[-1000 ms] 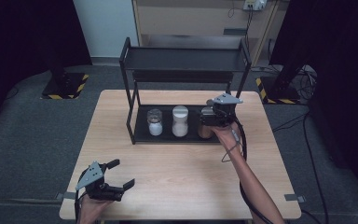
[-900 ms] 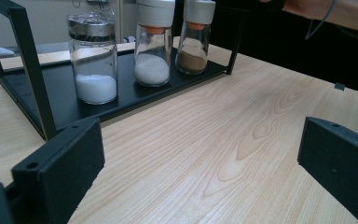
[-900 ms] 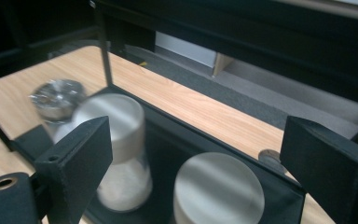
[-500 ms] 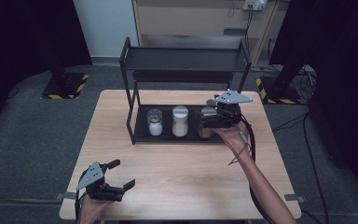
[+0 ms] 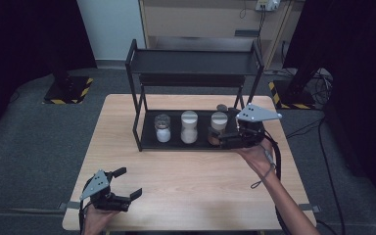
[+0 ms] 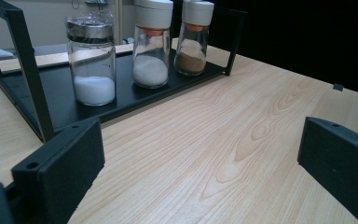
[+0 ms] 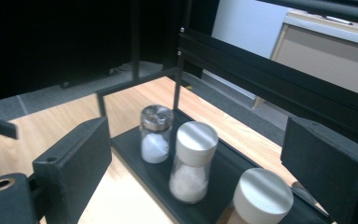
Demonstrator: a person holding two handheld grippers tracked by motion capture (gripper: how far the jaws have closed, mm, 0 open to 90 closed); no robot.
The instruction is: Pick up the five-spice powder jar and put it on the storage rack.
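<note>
A black two-level rack (image 5: 136, 98) stands at the back of the wooden table (image 5: 191, 186). On its lower shelf three jars stand in a row. The metal-lidded jar (image 5: 162, 129) holds white grains, the middle white-lidded jar (image 5: 189, 127) holds white powder, and the right one (image 5: 219, 123) holds brown powder. My right gripper (image 5: 221, 140) hovers just right of the brown jar (image 7: 261, 200), pointing left. Its jaws are open and nothing is between the pads (image 7: 74, 158). The left gripper (image 5: 129, 182) rests open at the table's near left corner, facing the jars (image 6: 93, 70).
The rack's upper shelf (image 5: 196, 62) overhangs the jars. The right gripper's cable (image 5: 274, 161) trails along the person's forearm. The table's right edge (image 6: 349, 91) is near. Behind the table are a beige cabinet (image 5: 200, 19) and striped floor bases (image 5: 68, 90).
My right gripper has drawn back to the right and up from the brown jar, uncovering its white lid. The left gripper has stayed still.
</note>
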